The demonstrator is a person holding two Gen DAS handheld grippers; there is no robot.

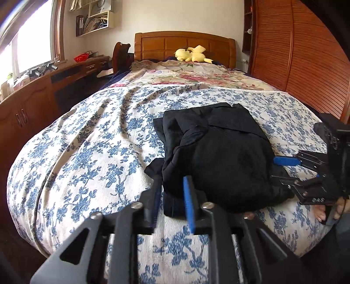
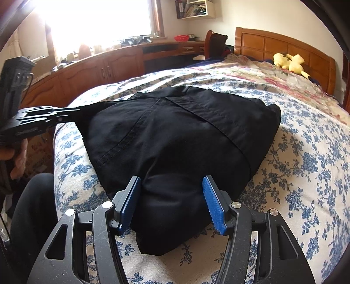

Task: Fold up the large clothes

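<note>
Where cloth bunches, black garment [image 2: 175, 135]

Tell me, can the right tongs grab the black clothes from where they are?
Probably yes. The right tongs stand open with the near bulge of the black clothes already between their blue pads, and nothing blocks them.

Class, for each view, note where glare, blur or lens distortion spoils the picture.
Left wrist: window blown out, bed bulges from fisheye, near pad of left gripper blurred. Right wrist: window glare washes the desk; black garment loses fold detail.
</note>
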